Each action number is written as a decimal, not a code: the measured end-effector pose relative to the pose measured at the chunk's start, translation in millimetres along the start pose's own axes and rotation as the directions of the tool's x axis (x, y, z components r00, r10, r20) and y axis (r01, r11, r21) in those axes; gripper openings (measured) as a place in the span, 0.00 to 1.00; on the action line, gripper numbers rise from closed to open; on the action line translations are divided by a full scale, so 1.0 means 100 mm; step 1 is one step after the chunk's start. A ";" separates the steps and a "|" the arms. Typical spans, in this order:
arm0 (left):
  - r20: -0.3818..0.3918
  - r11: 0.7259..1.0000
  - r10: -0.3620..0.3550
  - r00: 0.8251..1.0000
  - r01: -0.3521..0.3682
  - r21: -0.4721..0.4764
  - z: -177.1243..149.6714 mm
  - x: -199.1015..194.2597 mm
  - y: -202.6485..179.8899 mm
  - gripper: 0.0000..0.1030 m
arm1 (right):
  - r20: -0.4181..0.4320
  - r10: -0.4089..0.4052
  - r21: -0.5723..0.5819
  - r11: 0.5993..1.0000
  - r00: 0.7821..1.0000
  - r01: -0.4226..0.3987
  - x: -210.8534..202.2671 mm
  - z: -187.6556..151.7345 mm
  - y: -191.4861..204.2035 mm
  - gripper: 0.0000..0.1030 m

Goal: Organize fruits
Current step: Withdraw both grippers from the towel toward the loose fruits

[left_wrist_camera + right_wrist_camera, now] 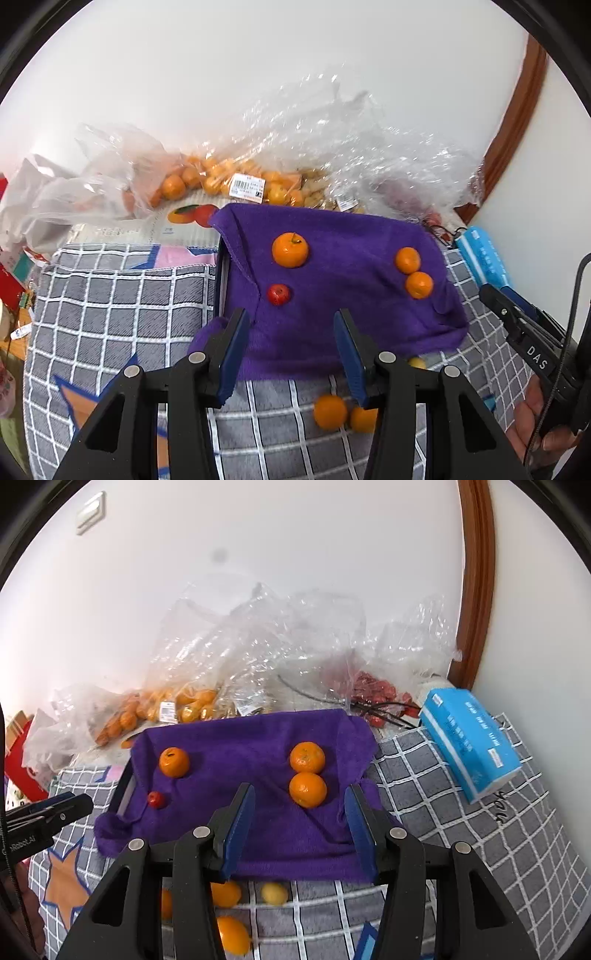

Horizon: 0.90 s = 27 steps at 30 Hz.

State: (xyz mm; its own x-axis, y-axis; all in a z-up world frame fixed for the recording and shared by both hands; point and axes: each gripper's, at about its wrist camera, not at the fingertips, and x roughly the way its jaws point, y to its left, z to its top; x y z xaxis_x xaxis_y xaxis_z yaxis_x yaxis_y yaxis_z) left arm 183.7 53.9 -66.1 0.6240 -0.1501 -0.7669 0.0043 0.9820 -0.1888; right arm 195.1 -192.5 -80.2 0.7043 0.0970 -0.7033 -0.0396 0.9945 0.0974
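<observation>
Where the purple towel [258, 805] drapes the dark tray [220, 280], only a strip of tray edge shows at the towel's left side; the rest is covered. On the towel in the right wrist view: one orange [174, 762] upper left, a small red fruit [156, 799] below it, two oranges [307, 757] [308, 790] touching at center right. Loose fruit sits on the grid-pattern cloth [461, 834] below the towel's lower edge, partly cut off by the gripper frames: a yellow fruit [274, 893] and oranges [232, 934] in the right wrist view, two more oranges [330, 411] in the left wrist view, one half hidden behind a finger.

Left gripper [291, 354]: jaws part-way apart, nothing between them, over the towel's lower edge. Right gripper [299, 830]: same, narrow gap, empty; it also shows at right edge of the left wrist view with part of a hand [535, 417] on it.

Along the upper middle, crumpled clear plastic bags [258, 646] hold more oranges [173, 186] and red fruit [373, 690]; contents blurred by glare and wrinkles, count unclear. Labels on the bags are unreadable. Blue tissue box [469, 746] lies tilted at right, on the cloth. Red clutter at the left edge is too cropped to identify.
</observation>
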 end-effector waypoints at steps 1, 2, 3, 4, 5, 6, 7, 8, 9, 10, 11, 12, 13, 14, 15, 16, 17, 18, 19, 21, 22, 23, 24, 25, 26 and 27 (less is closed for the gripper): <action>0.011 1.000 -0.002 1.000 0.003 -0.006 -0.03 -0.08 0.00 0.44 | 0.006 0.004 -0.005 1.000 1.000 -0.004 -0.06 -0.02 0.00 0.49; 0.018 1.000 -0.006 1.000 0.006 -0.008 -0.05 -0.13 -0.01 0.44 | 0.010 0.007 -0.007 1.000 1.000 -0.007 -0.11 -0.03 0.00 0.49; 0.024 1.000 -0.007 1.000 0.007 -0.009 -0.07 -0.18 -0.02 0.44 | 0.015 0.010 -0.011 1.000 1.000 -0.009 -0.17 -0.05 0.01 0.49; 0.033 1.000 -0.005 0.999 0.006 -0.009 -0.10 -0.23 -0.03 0.44 | 0.018 0.011 -0.014 1.000 1.000 -0.011 -0.24 -0.07 0.01 0.49; 0.040 1.000 -0.004 0.999 0.004 -0.010 -0.12 -0.27 -0.04 0.44 | 0.020 0.013 -0.016 1.000 1.000 -0.013 -0.28 -0.09 0.01 0.49; 0.046 1.000 -0.003 0.999 0.004 -0.012 -0.15 -0.32 -0.05 0.44 | 0.023 0.014 -0.018 1.000 1.000 -0.014 -0.34 -0.11 0.01 0.50; 0.049 1.000 -0.005 0.999 0.006 -0.016 -0.18 -0.36 -0.06 0.44 | 0.028 0.016 -0.023 1.000 0.999 -0.015 -0.40 -0.13 0.02 0.51; 0.051 1.000 -0.010 0.999 0.011 -0.020 -0.22 -0.40 -0.07 0.44 | 0.033 0.016 -0.028 0.999 0.999 -0.015 -0.45 -0.15 0.02 0.53; 0.053 1.000 -0.015 0.998 0.016 -0.023 -0.26 -0.44 -0.07 0.44 | 0.042 0.017 -0.032 0.999 0.999 -0.015 -0.51 -0.18 0.03 0.54; 0.053 1.000 -0.017 0.998 0.019 -0.025 -0.29 -0.47 -0.08 0.44 | 0.052 0.020 -0.034 0.999 0.998 -0.018 -0.58 -0.21 0.04 0.56; 0.054 1.000 -0.017 0.998 0.019 -0.024 -0.32 -0.50 -0.09 0.44 | 0.056 0.022 -0.035 0.999 0.998 -0.020 -0.61 -0.22 0.04 0.58; 0.056 1.000 -0.016 0.998 0.017 -0.023 -0.35 -0.52 -0.10 0.44 | 0.060 0.025 -0.037 0.999 0.998 -0.023 -0.65 -0.25 0.04 0.58; 0.058 1.000 -0.013 0.998 0.014 -0.021 -0.39 -0.55 -0.10 0.44 | 0.062 0.027 -0.040 0.999 0.998 -0.024 -0.69 -0.28 0.04 0.59; 0.061 1.000 -0.012 0.998 0.013 -0.020 -0.43 -0.57 -0.11 0.44 | 0.063 0.027 -0.046 0.999 0.998 -0.024 -0.72 -0.32 0.05 0.60; 0.062 1.000 -0.012 0.998 0.014 -0.020 -0.46 -0.59 -0.11 0.44 | 0.063 0.029 -0.051 0.998 0.998 -0.026 -0.74 -0.35 0.05 0.60; 0.063 1.000 -0.010 0.998 0.011 -0.021 -0.51 -0.61 -0.11 0.44 | 0.062 0.033 -0.059 0.998 0.998 -0.030 -0.76 -0.39 0.06 0.60; 0.063 1.000 -0.005 0.998 0.007 -0.022 -0.53 -0.62 -0.11 0.44 | 0.059 0.037 -0.065 0.997 0.998 -0.033 -0.78 -0.43 0.07 0.60; 0.063 1.000 -0.001 0.998 0.002 -0.023 -0.56 -0.64 -0.11 0.44 | 0.057 0.039 -0.069 0.997 0.998 -0.035 -0.79 -0.46 0.08 0.60; 0.065 1.000 0.000 0.998 0.002 -0.022 -0.60 -0.66 -0.11 0.44 | 0.054 0.040 -0.075 0.997 0.998 -0.036 -0.80 -0.49 0.09 0.60; 0.070 1.000 0.003 0.998 -0.002 -0.020 -0.65 -0.69 -0.10 0.44 | 0.053 0.048 -0.080 0.996 0.997 -0.044 -0.83 -0.55 0.10 0.60; 0.071 1.000 0.008 0.997 -0.007 -0.020 -0.69 -0.71 -0.10 0.44 | 0.053 0.051 -0.081 0.996 0.997 -0.046 -0.83 -0.56 0.11 0.60; 0.071 1.000 0.009 0.997 -0.007 -0.020 -0.71 -0.72 -0.10 0.44 | 0.053 0.053 -0.082 0.995 0.997 -0.048 -0.84 -0.59 0.11 0.60; 0.071 1.000 0.009 0.997 -0.007 -0.019 -0.73 -0.73 -0.10 0.44 | 0.053 0.056 -0.082 0.995 0.997 -0.051 -0.84 -0.61 0.11 0.60; 0.070 1.000 0.010 0.997 -0.009 -0.018 -0.75 -0.73 -0.10 0.44 | 0.052 0.061 -0.082 0.995 0.997 -0.057 -0.85 -0.63 0.11 0.60; 0.070 1.000 0.013 0.997 -0.012 -0.017 -0.78 -0.74 -0.10 0.44 | 0.050 0.065 -0.083 0.995 0.997 -0.061 -0.84 -0.65 0.11 0.60; 0.070 1.000 0.015 0.997 -0.014 -0.018 -0.80 -0.74 -0.10 0.44 | 0.049 0.066 -0.083 0.995 0.997 -0.062 -0.84 -0.67 0.12 0.60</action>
State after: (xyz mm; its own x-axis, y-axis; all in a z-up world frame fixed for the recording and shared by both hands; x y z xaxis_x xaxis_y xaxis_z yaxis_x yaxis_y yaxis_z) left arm 75.3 45.9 -56.3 0.6770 -0.1269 -0.7250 -0.0185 0.9818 -0.1891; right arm 88.2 -186.2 -66.7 0.7338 0.1604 -0.6602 -0.1420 0.9865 0.0819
